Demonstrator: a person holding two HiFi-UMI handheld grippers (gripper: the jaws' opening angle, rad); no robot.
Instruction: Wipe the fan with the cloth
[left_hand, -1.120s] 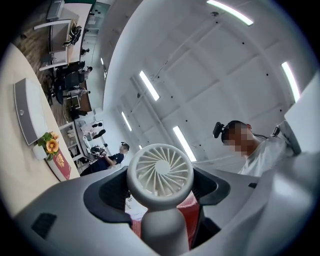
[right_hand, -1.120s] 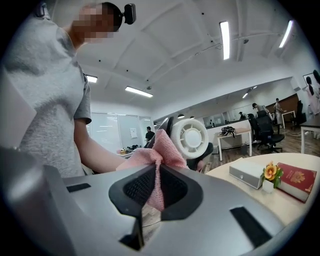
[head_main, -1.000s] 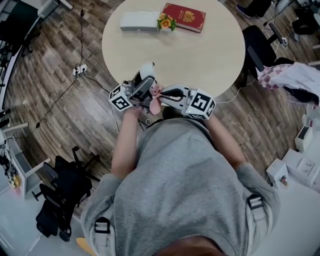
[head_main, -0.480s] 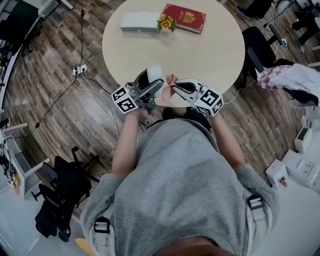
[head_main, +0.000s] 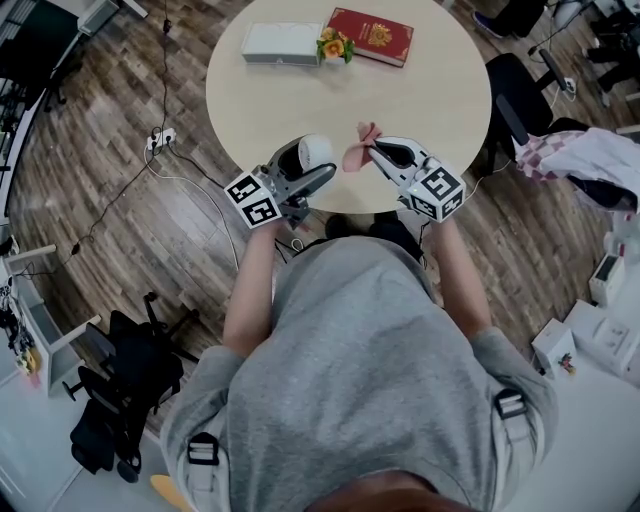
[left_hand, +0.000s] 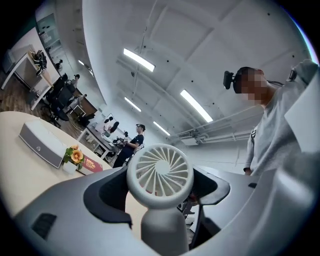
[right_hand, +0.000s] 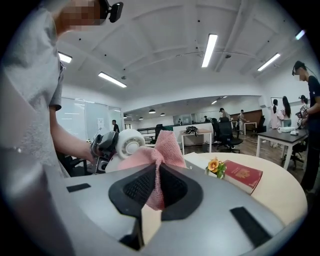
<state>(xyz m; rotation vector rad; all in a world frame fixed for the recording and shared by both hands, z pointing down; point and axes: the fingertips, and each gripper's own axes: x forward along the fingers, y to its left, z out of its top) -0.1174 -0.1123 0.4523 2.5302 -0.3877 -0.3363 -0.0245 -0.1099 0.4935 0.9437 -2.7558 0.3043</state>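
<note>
1. Fan (head_main: 313, 152) — one, white, clamped by its handle in left gripper (head_main: 322, 174) above table (head_main: 400, 100) edge.
2. Cloth (head_main: 355, 152) — one, pink, pinched in right gripper (head_main: 376, 150), just beside fan.
3. One red book (head_main: 368, 33); cover print unreadable.

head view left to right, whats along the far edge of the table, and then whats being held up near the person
Far edge: white box → flowers → red book. Held: fan in left gripper → pink cloth in right gripper.
</note>
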